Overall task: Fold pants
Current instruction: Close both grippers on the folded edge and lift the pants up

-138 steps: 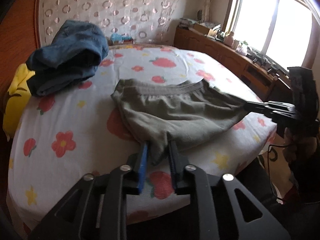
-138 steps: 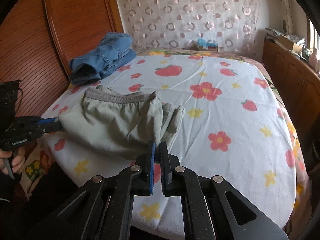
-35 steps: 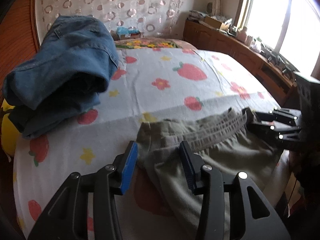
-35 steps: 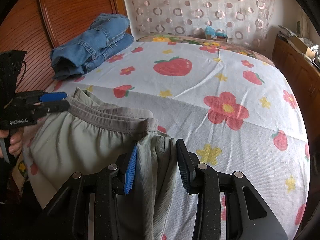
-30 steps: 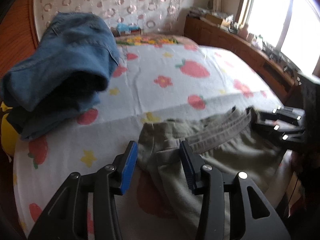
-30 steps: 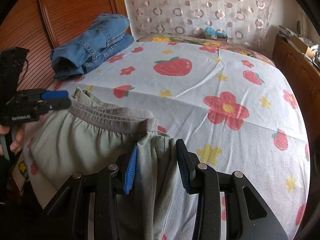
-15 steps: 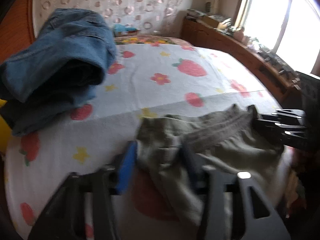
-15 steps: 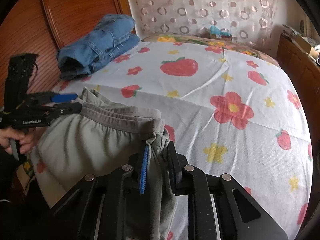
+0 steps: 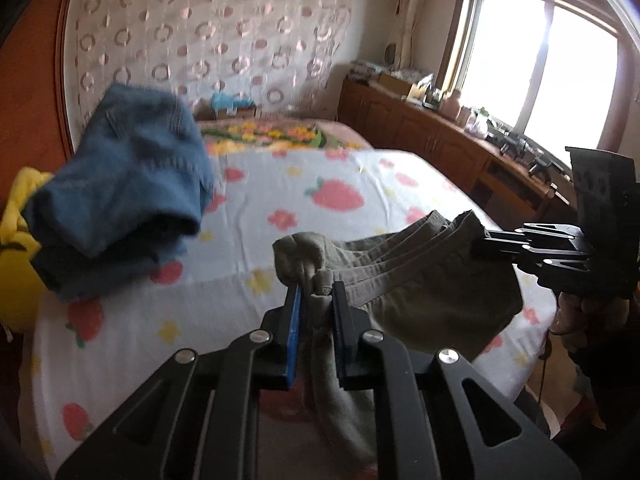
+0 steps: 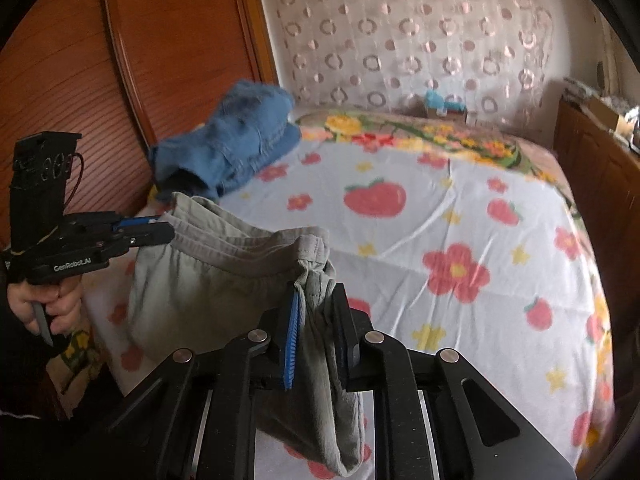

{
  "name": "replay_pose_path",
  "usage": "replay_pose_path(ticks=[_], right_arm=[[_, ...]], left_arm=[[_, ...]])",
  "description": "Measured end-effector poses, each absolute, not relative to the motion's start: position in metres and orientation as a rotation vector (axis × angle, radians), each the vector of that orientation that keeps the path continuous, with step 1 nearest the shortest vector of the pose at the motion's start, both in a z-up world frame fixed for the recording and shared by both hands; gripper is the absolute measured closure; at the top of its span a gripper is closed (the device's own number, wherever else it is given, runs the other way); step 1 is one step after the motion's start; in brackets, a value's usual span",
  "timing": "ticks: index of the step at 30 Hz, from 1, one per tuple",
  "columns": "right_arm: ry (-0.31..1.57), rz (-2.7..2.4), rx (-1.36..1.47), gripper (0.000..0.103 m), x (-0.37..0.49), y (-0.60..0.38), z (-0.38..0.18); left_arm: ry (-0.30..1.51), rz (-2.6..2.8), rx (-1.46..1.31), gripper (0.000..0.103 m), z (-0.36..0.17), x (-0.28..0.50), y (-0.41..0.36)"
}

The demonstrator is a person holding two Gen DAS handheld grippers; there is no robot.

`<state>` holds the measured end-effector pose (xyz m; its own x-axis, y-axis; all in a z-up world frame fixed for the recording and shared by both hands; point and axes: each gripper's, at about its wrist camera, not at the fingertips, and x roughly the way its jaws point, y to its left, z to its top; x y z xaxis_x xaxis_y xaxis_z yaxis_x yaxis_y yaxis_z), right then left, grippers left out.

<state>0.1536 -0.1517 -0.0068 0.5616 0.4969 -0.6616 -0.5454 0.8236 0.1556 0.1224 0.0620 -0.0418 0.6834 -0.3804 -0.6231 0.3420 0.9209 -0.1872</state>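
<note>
The left gripper (image 9: 316, 300) has just been closing and now clamps a bunch of the pants (image 9: 420, 280) between its pads. The right gripper (image 10: 316, 304), level with it, pinches the far end of the waistband, pointing downward.

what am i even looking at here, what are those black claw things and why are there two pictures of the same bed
Those black claws are hand-held grippers, one in each of a person's hands, with no robot arm. Each carries a fisheye camera looking along its fingers, so you get two views.

The left wrist view shows the left gripper at the bottom and the right gripper off to the side. The right wrist view shows the reverse, and a hand squeezing the left handle.

Both grippers have just closed on the waistband of the olive-grey pants, one at each end, holding them above the flowered bed sheet. A pile of blue jeans lies near the wooden headboard.
</note>
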Motion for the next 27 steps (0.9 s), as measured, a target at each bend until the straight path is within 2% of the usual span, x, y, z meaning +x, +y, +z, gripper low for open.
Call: replay_pose_path(ticks=[17, 27], right_arm=[[0.536, 0.588, -0.189, 0.091, 0.171, -0.136, 0.094], [0.447, 0.605, -0.263, 0.091, 0.209, -0.097, 0.13]], left_arm=[[0.543, -0.344, 0.003, 0.092, 0.039, 0.148, 0.074], [0.485, -0.262, -0.007, 0.092, 0.062, 0.167, 0.106]])
